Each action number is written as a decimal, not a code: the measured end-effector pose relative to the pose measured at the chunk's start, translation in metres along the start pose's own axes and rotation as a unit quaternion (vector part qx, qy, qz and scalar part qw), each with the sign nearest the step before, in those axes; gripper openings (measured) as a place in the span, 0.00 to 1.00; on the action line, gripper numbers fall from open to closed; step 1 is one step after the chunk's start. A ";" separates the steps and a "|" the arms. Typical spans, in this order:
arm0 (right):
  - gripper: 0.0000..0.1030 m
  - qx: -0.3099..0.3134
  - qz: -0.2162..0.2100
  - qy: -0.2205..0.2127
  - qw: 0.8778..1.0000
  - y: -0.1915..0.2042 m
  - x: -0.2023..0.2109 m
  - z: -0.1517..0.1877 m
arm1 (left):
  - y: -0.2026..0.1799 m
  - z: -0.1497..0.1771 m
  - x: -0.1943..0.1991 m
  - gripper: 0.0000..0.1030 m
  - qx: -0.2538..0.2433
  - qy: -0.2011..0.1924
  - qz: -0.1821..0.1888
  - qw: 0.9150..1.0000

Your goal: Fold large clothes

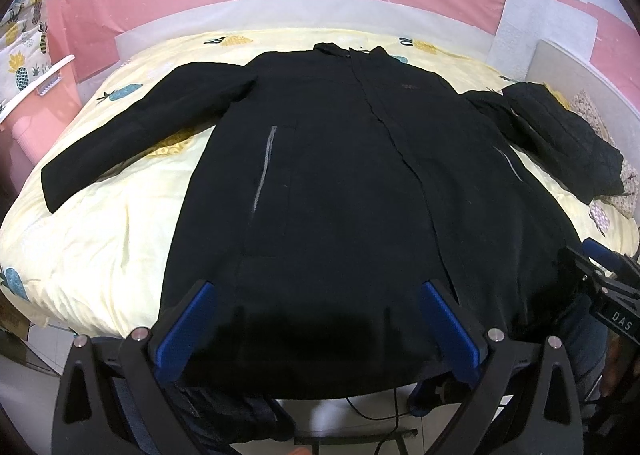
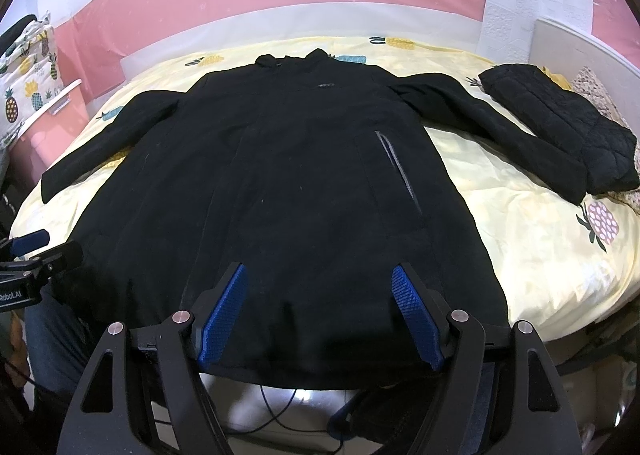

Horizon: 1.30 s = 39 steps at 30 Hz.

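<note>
- Left gripper [image 1: 316, 301]: wide open, blue pads [image 1: 186, 329] far apart, pointing forward, holding nothing.
- Right gripper [image 2: 318, 287]: wide open too, blue pads [image 2: 416, 315] apart, pointing forward beside the left one.

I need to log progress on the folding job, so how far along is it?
One quilted garment already lies folded at the bed's right side. The black coat is spread flat, front up, both sleeves out, with no fold made yet. Both the left gripper and the right gripper hover open over its hem, holding nothing. All the coat's folding remains.
</note>
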State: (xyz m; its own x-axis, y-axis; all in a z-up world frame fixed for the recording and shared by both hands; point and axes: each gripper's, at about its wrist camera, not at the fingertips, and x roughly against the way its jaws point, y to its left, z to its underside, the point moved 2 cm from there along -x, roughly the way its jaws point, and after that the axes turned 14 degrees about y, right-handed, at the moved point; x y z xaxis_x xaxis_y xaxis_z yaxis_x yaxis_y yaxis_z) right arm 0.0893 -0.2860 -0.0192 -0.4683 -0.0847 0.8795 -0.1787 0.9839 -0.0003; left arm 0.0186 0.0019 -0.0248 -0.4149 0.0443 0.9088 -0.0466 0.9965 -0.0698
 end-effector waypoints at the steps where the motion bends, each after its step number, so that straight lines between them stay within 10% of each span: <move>1: 0.72 0.001 0.000 0.000 1.000 0.000 -0.001 -0.001 | 0.002 -0.001 0.000 1.00 0.001 -0.002 -0.002 1.000; 21: 0.72 0.060 -0.028 -0.008 0.998 0.038 -0.038 -0.078 | 0.124 -0.066 -0.036 1.00 0.113 -0.030 -0.045 0.992; 39: 0.72 0.128 -0.031 0.009 0.991 0.099 -0.086 -0.142 | 0.273 -0.102 -0.102 0.86 0.282 -0.024 0.011 0.959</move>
State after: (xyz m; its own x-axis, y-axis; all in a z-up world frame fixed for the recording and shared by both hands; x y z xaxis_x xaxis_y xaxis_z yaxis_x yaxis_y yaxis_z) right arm 0.2348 -0.1587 -0.0277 -0.4345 -0.1394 0.8898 -0.4209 0.9048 -0.0638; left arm 0.1410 0.2769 -0.0944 -0.4614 0.0480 0.8859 -0.5160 0.7977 -0.3120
